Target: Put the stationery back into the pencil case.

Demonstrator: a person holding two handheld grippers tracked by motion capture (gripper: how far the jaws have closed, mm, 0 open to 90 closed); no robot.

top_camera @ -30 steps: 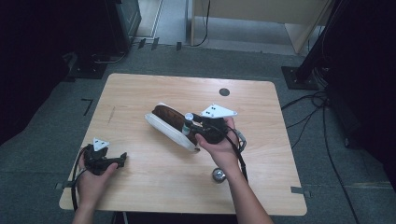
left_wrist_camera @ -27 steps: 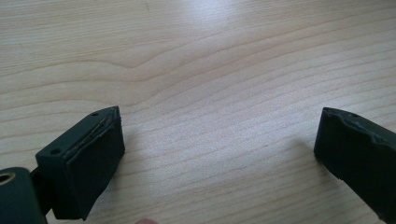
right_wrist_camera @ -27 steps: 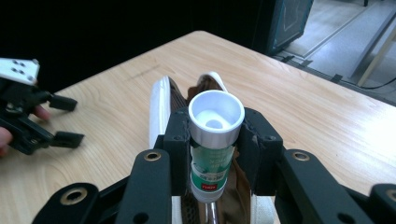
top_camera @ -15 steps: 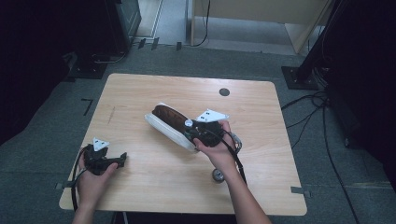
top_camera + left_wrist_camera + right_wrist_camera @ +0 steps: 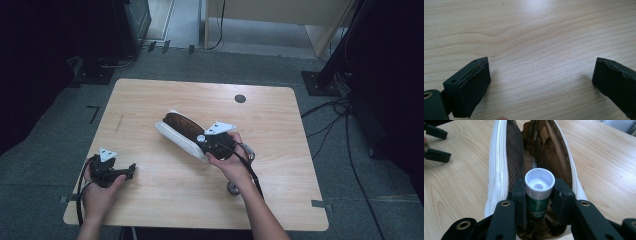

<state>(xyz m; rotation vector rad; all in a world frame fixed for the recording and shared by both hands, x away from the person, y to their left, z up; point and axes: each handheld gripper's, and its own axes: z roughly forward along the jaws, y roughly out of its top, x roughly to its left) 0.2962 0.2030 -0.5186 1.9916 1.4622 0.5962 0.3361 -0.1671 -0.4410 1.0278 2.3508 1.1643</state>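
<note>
1. The right gripper [image 5: 539, 202] is clamped on a tube [image 5: 538, 195], one jaw on each side of its green body just under the white cap. The cap end points forward, away from the hand, so the tube's long axis runs along the jaws.

2. The tube sits at the near end of the open pouch [image 5: 499, 162], directly ahead of and below this gripper. The pouch's long axis runs in line with the tube and away from the tool, so I judge that the coming move turns on lowering or sliding the tube straight along that line and into the opening.

3. The pouch is white outside with a white zip along its rim, brown lining and a dark mesh pocket on the wall left of the jaws. In the high view the pouch [image 5: 179, 131] lies slantwise on the table [image 5: 280, 125], with the right gripper [image 5: 214, 146] at its near end.

4. The left gripper [image 5: 541, 82] has its jaws wide apart, holding nothing, over bare wood. In the high view it [image 5: 114, 172] rests well apart from the pouch, so the right hand is far nearer.

5. A small round thing [image 5: 233, 188] lies just beside the right forearm; what it is I cannot tell.
</note>
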